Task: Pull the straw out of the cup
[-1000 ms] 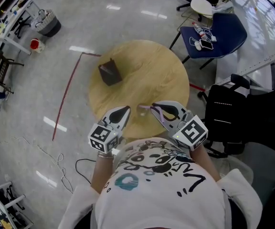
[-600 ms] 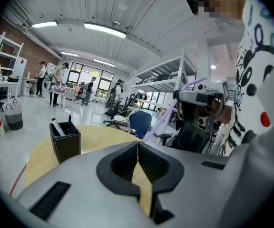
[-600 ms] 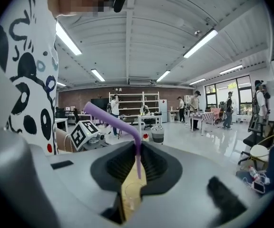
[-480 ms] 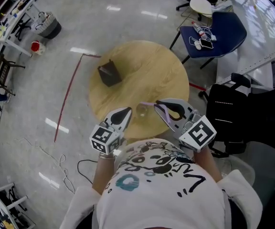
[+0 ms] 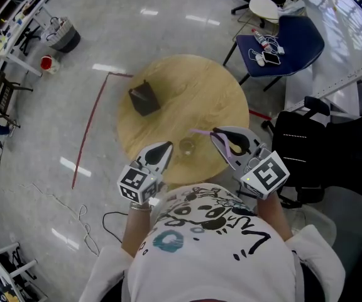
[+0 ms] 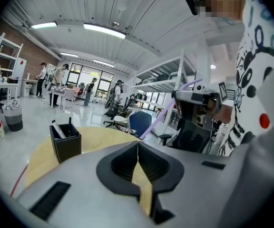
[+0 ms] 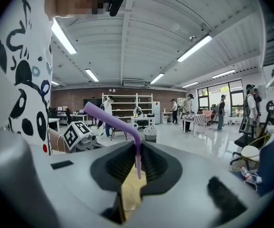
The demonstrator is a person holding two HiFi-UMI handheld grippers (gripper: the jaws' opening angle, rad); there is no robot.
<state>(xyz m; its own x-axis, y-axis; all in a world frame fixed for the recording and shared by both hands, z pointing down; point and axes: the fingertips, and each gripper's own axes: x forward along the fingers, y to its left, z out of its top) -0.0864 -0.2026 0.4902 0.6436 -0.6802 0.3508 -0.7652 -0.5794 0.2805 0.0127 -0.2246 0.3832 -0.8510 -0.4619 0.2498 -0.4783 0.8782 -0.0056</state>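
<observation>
A clear cup [image 5: 186, 146] stands near the front edge of the round wooden table [image 5: 200, 87]. My right gripper [image 5: 219, 136] is just right of the cup, shut on a purple bent straw [image 5: 200, 132]. In the right gripper view the straw [image 7: 136, 151] runs down between the jaws. Its lower end hangs free above the cup [image 7: 127, 196], and its bent top points up and left. My left gripper [image 5: 164, 147] sits left of the cup, shut with nothing in it. The left gripper view shows its jaws [image 6: 138, 148] closed together and the straw [image 6: 165, 112] off to the right.
A black pen holder [image 5: 144, 97] with pens stands at the table's back left, seen also as the pen holder [image 6: 65, 142] in the left gripper view. A blue chair [image 5: 281, 39] with small items and a black bag [image 5: 307, 150] stand right of the table. A red floor line [image 5: 90, 128] runs to the left.
My right gripper has moved right and up with the straw, so the straw's end has left the cup. The left gripper and the cup have stayed put.
</observation>
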